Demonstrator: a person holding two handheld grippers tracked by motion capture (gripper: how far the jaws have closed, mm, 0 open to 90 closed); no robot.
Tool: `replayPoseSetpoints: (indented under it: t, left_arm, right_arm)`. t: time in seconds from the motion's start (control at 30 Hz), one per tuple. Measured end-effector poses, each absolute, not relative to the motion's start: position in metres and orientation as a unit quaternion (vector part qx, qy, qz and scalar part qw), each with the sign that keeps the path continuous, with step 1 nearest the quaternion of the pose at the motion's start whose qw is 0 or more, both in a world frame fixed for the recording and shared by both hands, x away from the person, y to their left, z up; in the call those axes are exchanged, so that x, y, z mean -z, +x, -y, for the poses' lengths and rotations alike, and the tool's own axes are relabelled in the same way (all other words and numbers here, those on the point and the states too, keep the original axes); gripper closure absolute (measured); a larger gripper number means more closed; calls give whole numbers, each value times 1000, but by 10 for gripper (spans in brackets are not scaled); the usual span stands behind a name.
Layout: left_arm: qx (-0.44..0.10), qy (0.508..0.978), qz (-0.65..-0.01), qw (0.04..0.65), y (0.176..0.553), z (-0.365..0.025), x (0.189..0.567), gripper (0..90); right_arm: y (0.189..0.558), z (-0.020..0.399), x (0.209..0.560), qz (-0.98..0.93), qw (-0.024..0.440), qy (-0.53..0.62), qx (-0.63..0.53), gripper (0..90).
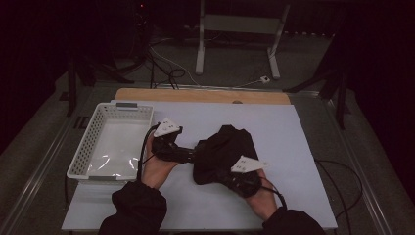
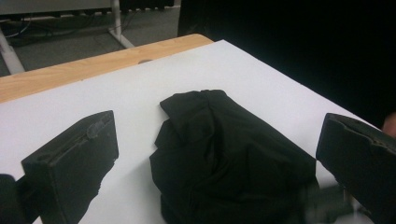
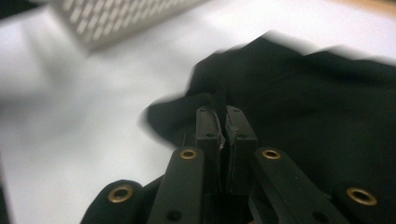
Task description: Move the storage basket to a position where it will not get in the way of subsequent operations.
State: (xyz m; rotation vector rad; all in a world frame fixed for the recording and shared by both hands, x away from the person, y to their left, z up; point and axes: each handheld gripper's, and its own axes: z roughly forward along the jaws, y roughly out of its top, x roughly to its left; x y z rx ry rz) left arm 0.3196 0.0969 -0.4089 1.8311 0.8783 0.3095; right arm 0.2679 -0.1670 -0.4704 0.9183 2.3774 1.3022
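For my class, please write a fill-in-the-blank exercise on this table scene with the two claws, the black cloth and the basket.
1. The right claw is ____ on a fold of the black cloth.
2. The left claw has its jaws wide ____, with the cloth lying between them.
3. The white basket stands on the ____ side of the table in the high view.
4. The sheet that covers the table under the cloth is ____ in colour.

Missing words: shut; open; left; white

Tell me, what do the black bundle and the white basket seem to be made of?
Black bundle: soft matte cloth, likely a garment; it lies in folds and creases. White basket: probably moulded plastic, slightly glossy; its walls form a regular grid of small holes.
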Motion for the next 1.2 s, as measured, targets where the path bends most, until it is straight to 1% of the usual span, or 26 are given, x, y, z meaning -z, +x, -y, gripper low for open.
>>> replayPoseSetpoints:
  t: [0.2,0.37,0.5,0.63,0.67,0.7,0.77,0.8,0.83,0.87,0.9,0.97,1.07,1.1,1.17,1.2]
  left_arm:
    - [-128,765,-366,515,321,-96,411,0]
    - [-124,766,-364,515,321,-95,413,0]
    - [-107,775,-358,510,320,-85,416,10]
    - [-97,783,-347,507,316,-73,421,112]
    - [-86,791,-342,500,315,-63,425,112]
    - [-87,799,-335,492,314,-57,428,158]
    - [-89,814,-320,477,312,-44,435,169]
    - [-88,819,-312,473,311,-38,438,199]
    - [-80,824,-303,472,310,-33,441,263]
    - [-66,829,-293,471,309,-28,444,353]
    - [-58,837,-286,464,309,-23,447,421]
    - [-51,852,-272,445,310,-12,455,512]
    - [-50,859,-270,432,313,0,464,570]
    - [-53,858,-275,430,316,3,466,569]
    - [-60,849,-293,435,323,7,468,524]
    - [-62,842,-301,443,327,9,468,524]
  right_arm:
    - [300,203,451,-769,174,374,-488,866]
    - [322,229,451,-749,201,412,-479,866]
    - [335,243,454,-732,196,442,-480,865]
    - [339,244,455,-730,190,445,-483,865]
    - [339,244,455,-732,188,443,-482,864]
    - [338,242,455,-735,187,439,-481,862]
    - [338,242,456,-737,184,437,-482,863]
    - [339,242,455,-736,184,437,-484,862]
    - [338,242,455,-735,183,438,-484,862]
    - [338,243,454,-735,183,439,-484,863]
    - [338,243,454,-734,183,438,-486,862]
    - [338,244,453,-732,181,439,-488,863]
    - [338,245,452,-732,180,438,-489,862]
    - [338,244,452,-732,179,438,-490,862]
    - [338,243,453,-734,179,435,-490,862]
    - [337,242,453,-735,178,434,-490,863]
